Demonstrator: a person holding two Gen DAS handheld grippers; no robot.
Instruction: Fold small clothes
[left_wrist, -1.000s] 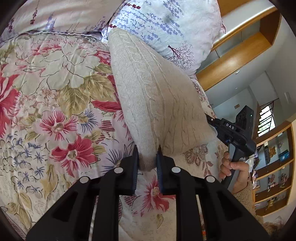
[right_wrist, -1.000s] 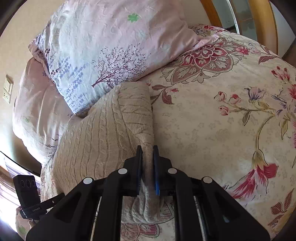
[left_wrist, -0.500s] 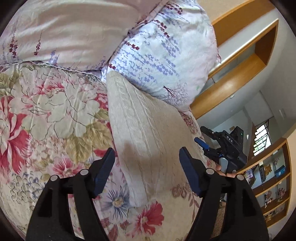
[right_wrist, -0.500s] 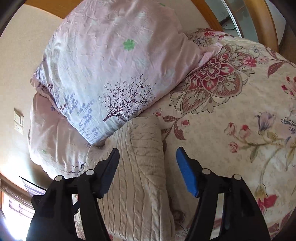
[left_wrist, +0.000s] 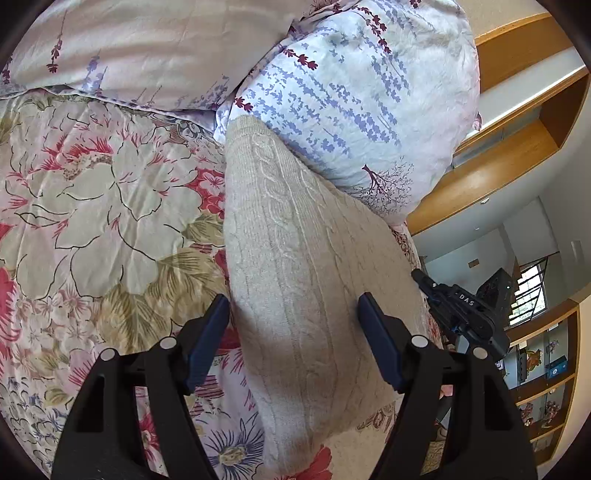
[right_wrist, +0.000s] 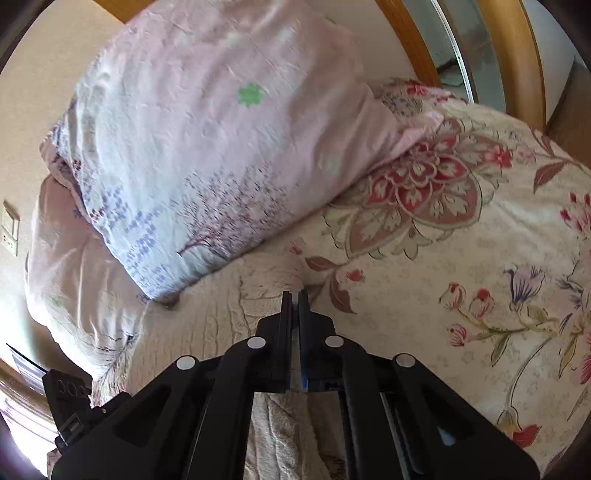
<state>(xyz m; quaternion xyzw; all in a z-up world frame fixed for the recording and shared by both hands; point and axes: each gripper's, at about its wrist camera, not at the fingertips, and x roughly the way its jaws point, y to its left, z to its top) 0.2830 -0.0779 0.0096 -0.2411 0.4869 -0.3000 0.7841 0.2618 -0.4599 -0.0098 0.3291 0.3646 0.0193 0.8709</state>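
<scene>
Nearest us, the left gripper (left_wrist: 293, 325) has its fingers spread wide over the cable-knit sweater (left_wrist: 295, 266), gripping nothing. The right gripper (right_wrist: 294, 299) has just been closing; its fingers now look pressed together with no cloth clearly between them. The sweater lies folded into a long strip on the floral bedspread (left_wrist: 110, 206), likely laid flat for another fold. Beyond, its far end reaches the lavender-print pillow (left_wrist: 351, 92).

The only readable text is the white lettering "DAS" on the black body of the right gripper (left_wrist: 466, 301), seen in the left wrist view.
</scene>
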